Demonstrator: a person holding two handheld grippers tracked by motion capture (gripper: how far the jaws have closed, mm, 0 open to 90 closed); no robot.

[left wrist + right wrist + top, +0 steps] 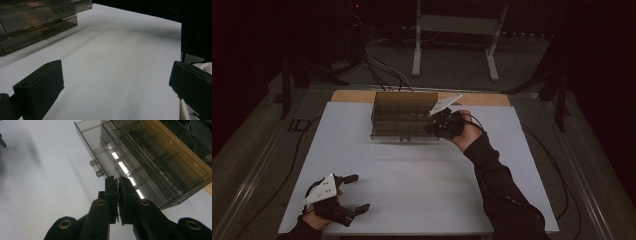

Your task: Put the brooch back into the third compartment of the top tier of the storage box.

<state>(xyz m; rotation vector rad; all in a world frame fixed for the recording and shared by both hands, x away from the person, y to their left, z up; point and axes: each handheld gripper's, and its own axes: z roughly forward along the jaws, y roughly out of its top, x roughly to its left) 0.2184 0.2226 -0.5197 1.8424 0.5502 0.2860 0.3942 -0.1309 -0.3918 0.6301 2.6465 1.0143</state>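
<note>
A dim room, a white counter (412, 185), and a person seated at its near edge with a gripper in each hand. At the far middle of the counter stands a smoky, see-through plastic drawer box (404, 112), divided inside into small compartments.

The right gripper (430, 128) is up against the box's front right corner. In the right gripper view its jaws are pressed together, with nothing visible between them, and the tips (117, 185) sit just beside the front wall of the lowest drawer (100, 152), close to two small round knobs (97, 168) on that front. The drawer juts out a little from the box (whether the tips actually touch it is hard to tell).

The left gripper (356, 192) rests near the counter's front left corner, well apart from the box, its jaws spread wide and holding nothing. In the left gripper view the box (37, 22) sits far off at upper left.

My reading: the work on the drawer is at an early stage. It is barely open, no knob is gripped, and nothing has been taken from the compartments.
</note>
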